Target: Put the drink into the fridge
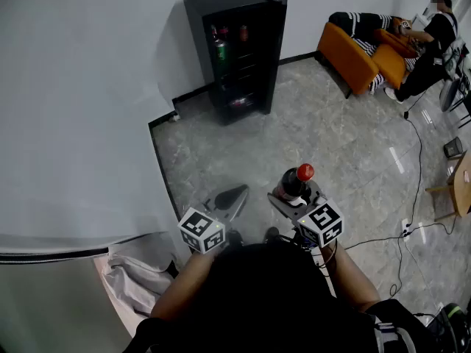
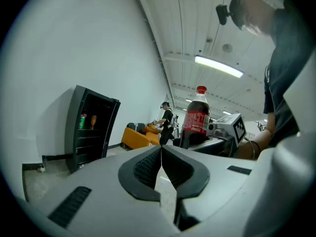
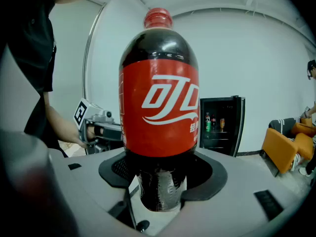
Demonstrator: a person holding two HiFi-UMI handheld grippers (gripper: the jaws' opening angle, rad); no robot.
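Observation:
A cola bottle (image 1: 296,182) with a red cap and red label stands upright between the jaws of my right gripper (image 1: 293,194), which is shut on its dark lower body. In the right gripper view the cola bottle (image 3: 159,107) fills the middle, with my right gripper (image 3: 160,181) clamped on it. My left gripper (image 1: 231,198) is shut and empty, held beside the right one; its pads meet in the left gripper view, where my left gripper (image 2: 160,169) points past the bottle (image 2: 196,118). The black fridge (image 1: 237,50) stands open against the far wall with a few drinks on its upper shelf.
An orange sofa (image 1: 360,54) with a person (image 1: 430,43) beside it stands at the back right. A cable (image 1: 412,190) runs over the grey floor on the right. A wooden table (image 1: 461,184) sits at the right edge. The white wall (image 1: 81,109) lies left.

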